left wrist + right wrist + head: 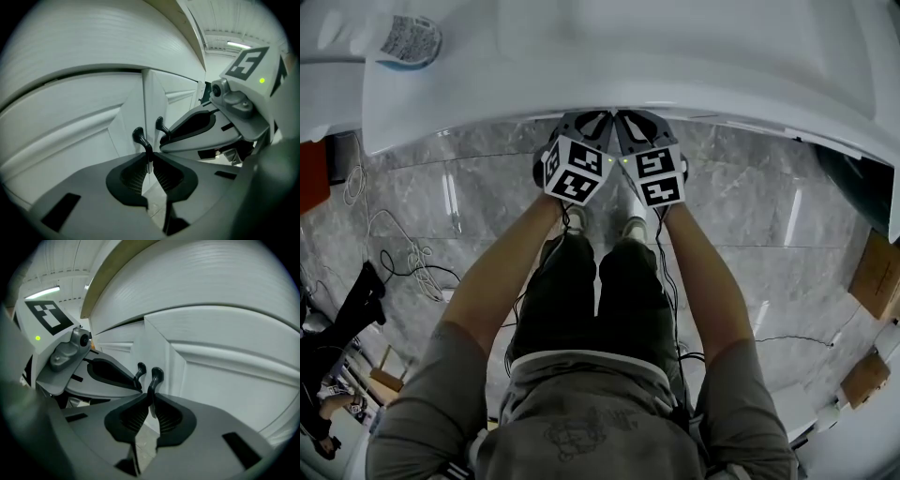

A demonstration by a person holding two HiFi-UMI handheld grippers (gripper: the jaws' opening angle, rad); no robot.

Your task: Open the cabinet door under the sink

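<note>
Black left handle (138, 135): clamped in left gripper (149, 160). Right handle (156, 375): clamped in right gripper (152, 403). Recommended: pull both cabinet doors (225, 380) outward evenly, following hinge arcs.

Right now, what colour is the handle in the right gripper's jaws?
The handle is black; clearest in the right gripper view.

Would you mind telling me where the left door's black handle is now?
In the left gripper view the left door's handle sits centre frame by the door seam, clamped in the left gripper, just left of the right door's handle.
</note>
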